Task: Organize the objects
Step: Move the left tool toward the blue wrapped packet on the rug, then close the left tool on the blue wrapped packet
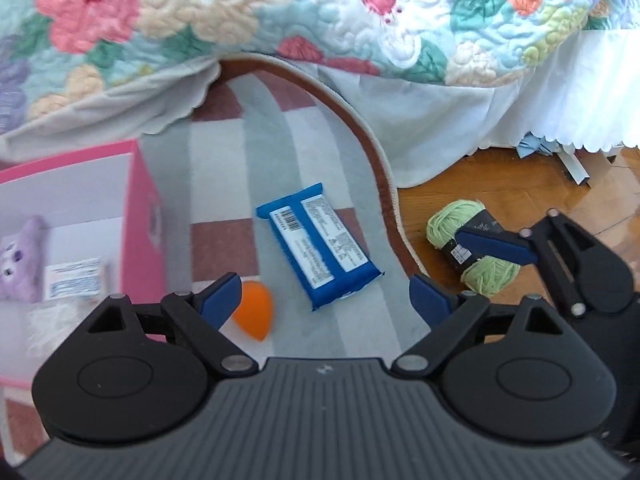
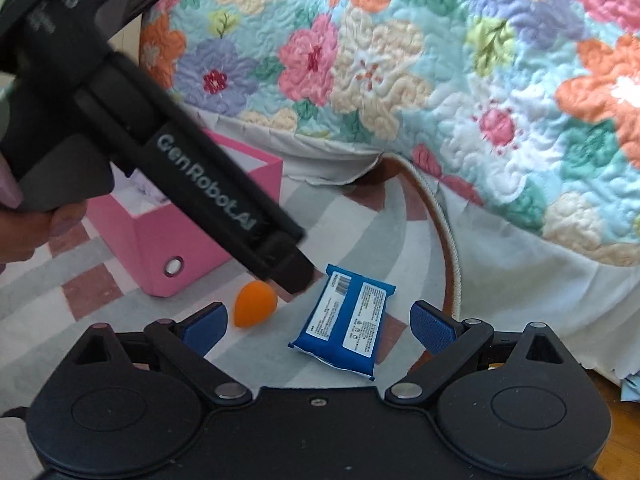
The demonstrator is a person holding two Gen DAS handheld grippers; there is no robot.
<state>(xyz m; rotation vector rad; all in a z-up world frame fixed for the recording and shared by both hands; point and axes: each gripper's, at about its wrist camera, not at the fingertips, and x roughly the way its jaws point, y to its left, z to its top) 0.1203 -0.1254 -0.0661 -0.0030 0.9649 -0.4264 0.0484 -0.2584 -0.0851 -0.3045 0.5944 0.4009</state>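
Both grippers hang over a striped grey/white/red-brown rug (image 1: 256,128) next to a bed w/ a floral quilt (image 1: 360,8).

Left gripper (image 1: 326,298): blue pads spread wide apart, nothing btwn them touching the pads. Seen past the gap, a blue wipes pack (image 1: 318,246) lies flat on the rug, label side up w/ barcode. An orange teardrop makeup sponge (image 1: 254,316) sits just beside the left pad, near the pack but apart from it.

Pink storage box (image 1: 142,216) stands at left on the rug, open top; inside: a purple plush toy (image 1: 22,262) and a white labelled packet (image 1: 74,282).

Right gripper (image 2: 320,326): jaws also wide apart, empty. In its own view the wipes pack shows btwn the pads, lower down on the rug, not touched. From the left wrist view one of its blue fingers (image 1: 494,246) overlaps a light-green yarn skein (image 1: 452,226) w/ dark paper band, lying on the wood floor (image 1: 500,196) off the rug edge; can't tell if touching.

A hand (image 2: 28,220) grips the left tool's handle, upper left of right wrist view.
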